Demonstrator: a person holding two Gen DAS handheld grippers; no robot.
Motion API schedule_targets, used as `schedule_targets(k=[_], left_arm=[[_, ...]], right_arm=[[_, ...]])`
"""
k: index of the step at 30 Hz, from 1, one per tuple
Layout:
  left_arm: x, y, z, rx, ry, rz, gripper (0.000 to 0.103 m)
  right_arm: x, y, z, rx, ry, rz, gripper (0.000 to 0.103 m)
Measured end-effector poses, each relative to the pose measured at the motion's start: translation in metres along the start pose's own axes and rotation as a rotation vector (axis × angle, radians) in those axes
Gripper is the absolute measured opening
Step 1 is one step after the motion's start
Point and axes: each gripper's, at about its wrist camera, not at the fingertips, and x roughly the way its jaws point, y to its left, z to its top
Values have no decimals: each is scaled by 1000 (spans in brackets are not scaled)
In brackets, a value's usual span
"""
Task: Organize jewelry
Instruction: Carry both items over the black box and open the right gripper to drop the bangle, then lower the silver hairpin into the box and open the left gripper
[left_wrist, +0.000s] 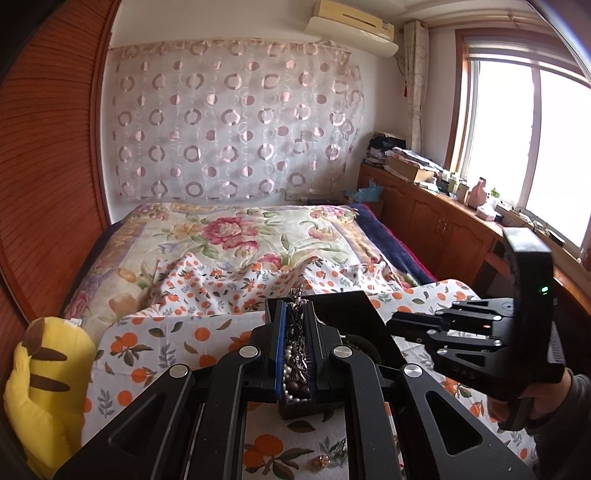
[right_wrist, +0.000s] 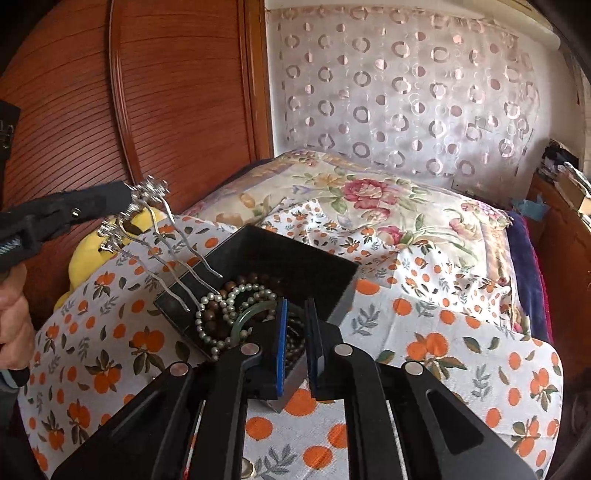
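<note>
Left gripper (right_wrist: 129, 206) pinches shiny silver hairpins with sparkly tops (right_wrist: 162, 236). Long prongs slant away from its tips, down toward open black jewelry box (right_wrist: 295, 258) on orange-print cloth (right_wrist: 461, 350). Right gripper (right_wrist: 295, 332) has only narrow gap, nothing pinched, tips over box full of white pearl beads (right_wrist: 214, 306).

Both cameras ride on hand-held grippers, looking forward and downward along the fingers, close above the black box (left_wrist: 343, 314) on the bed. The left view faces the curtain (left_wrist: 236, 125) with the window right of the box; the right view faces it too, with the wardrobe (right_wrist: 129, 92) left. Both share the box (right_wrist: 280, 273).
</note>
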Motion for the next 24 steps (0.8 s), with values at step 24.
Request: schedule_targets(k=[24], left_arm=[[60,-26,-3,36,105,-70,8]], right_arm=[[-11,-19,-27,18,23,-52,12]])
